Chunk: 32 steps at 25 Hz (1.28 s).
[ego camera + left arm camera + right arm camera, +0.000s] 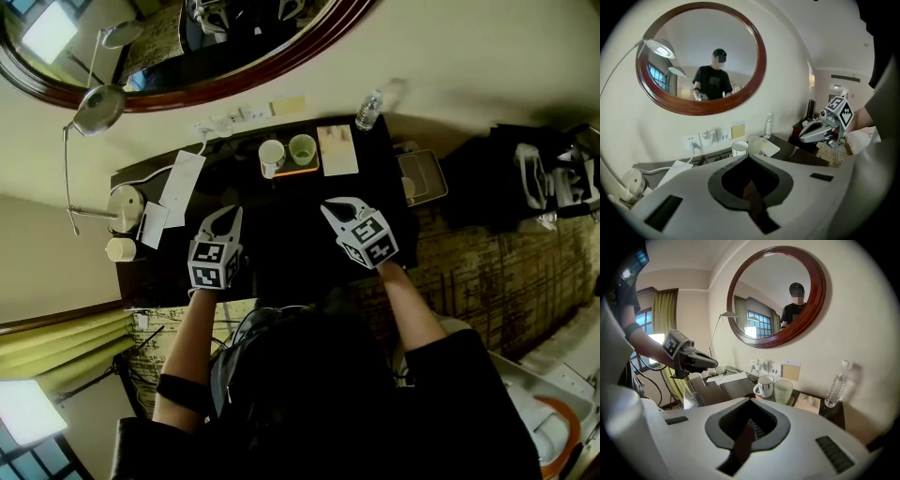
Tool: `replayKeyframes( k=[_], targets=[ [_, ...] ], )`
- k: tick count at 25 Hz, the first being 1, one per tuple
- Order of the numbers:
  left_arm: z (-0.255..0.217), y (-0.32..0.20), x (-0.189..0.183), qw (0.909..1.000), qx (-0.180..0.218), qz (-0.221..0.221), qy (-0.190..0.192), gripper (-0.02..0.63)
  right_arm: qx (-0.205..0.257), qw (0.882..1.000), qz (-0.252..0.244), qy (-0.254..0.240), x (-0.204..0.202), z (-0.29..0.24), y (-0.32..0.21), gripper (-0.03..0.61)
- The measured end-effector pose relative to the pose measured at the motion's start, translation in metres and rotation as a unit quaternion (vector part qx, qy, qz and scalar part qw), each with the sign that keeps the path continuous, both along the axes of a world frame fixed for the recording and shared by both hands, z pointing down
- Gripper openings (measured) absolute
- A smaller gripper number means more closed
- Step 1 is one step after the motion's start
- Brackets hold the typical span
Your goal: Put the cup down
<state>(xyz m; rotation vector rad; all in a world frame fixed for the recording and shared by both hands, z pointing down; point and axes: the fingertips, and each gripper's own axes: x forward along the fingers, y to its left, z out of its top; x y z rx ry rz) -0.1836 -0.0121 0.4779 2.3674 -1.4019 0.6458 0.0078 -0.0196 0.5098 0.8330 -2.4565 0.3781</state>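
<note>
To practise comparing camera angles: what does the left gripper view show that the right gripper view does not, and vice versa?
Only the left gripper view shows the right claw from outside, with its marker cube. Only the right gripper view shows the left claw from outside, and the green curtain. Both show the white mug, green glass, water bottle and round mirror.

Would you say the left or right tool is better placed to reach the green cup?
Right, probably: the right tool is nearer the green cup, while the white mug stands between it and the left tool.
</note>
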Motion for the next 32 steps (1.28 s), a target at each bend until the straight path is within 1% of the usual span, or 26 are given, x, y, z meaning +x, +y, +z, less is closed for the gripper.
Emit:
replayKeyframes(
  k=[2,6,11,15,20,24,29,32],
  targets=[
    [0.000,0.009,-0.005,0.9999,0.005,-0.009,0.004,0.003,-0.002,1.000,0.004,0.002,0.003,0.002,0.002,0.014],
    [-0.003,0.026,-0.005,0.9997,0.001,-0.021,0.014,0.003,-0.010,1.000,0.010,0.004,0.009,0.006,0.010,0.014],
    [-0.004,0.041,0.006,0.9994,-0.009,-0.006,0.031,0.003,-0.015,1.000,0.022,0.007,0.017,0.012,0.017,0.014],
    [0.001,0.048,0.009,0.9994,-0.014,0.001,0.032,0.003,-0.024,0.999,0.029,0.002,0.018,0.010,0.024,0.014],
    [-0.002,0.049,0.012,0.9996,-0.010,0.004,0.026,0.003,-0.027,0.999,0.033,0.003,0.023,0.015,0.025,0.014],
    [-0.006,0.046,0.013,0.9995,-0.006,0.003,0.030,0.004,-0.030,0.999,0.037,0.001,0.025,0.018,0.025,0.014],
    [-0.006,0.040,0.017,0.9996,-0.007,0.002,0.026,0.004,-0.020,0.998,0.064,0.007,0.030,0.017,0.015,0.021],
    [-0.005,0.037,0.018,0.9996,-0.009,0.000,0.028,0.004,-0.008,0.997,0.073,0.017,0.035,0.029,0.004,0.035]
  ],
)
